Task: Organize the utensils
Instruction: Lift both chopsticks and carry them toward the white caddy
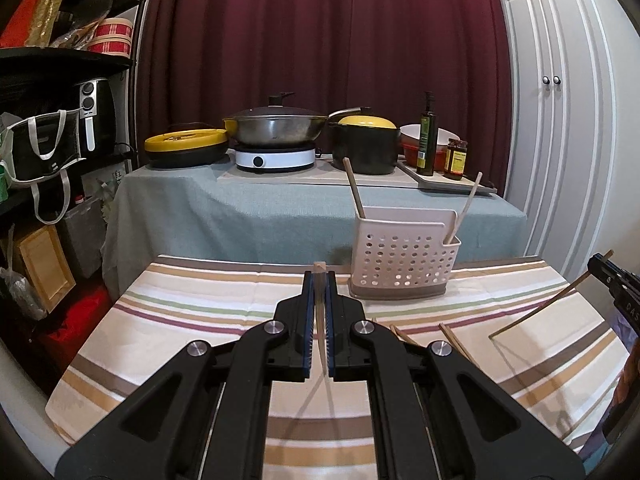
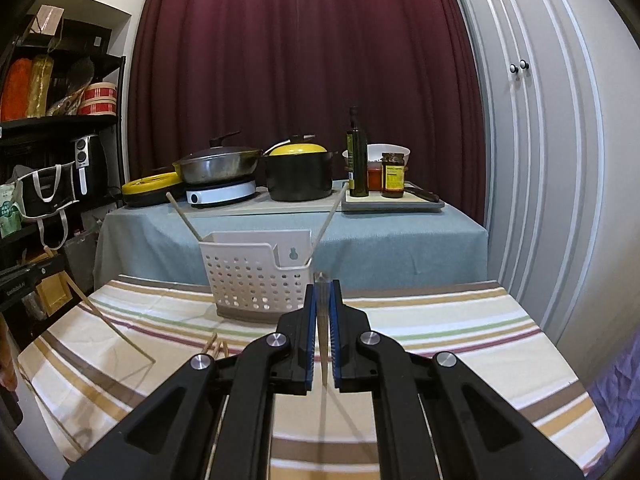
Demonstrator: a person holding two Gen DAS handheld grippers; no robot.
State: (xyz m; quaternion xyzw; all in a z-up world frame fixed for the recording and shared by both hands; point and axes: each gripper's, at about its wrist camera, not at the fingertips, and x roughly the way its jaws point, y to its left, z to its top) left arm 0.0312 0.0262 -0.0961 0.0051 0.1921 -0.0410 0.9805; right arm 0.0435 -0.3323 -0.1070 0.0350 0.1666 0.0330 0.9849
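In the left wrist view, the left gripper (image 1: 320, 280) pinched a chopstick (image 1: 319, 300); two stood in the caddy (image 1: 404, 254), others (image 1: 456, 340) lay loose on the cloth (image 1: 200, 320).

In the right wrist view, the right gripper (image 2: 322, 286) likewise clamped a chopstick (image 2: 322, 320) near the caddy (image 2: 256, 276). Roughly half seemed left.

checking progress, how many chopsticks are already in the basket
2. One chopstick leans out of the left end of the basket, the other chopstick leans out of the right pocket. More could be hidden behind the walls.
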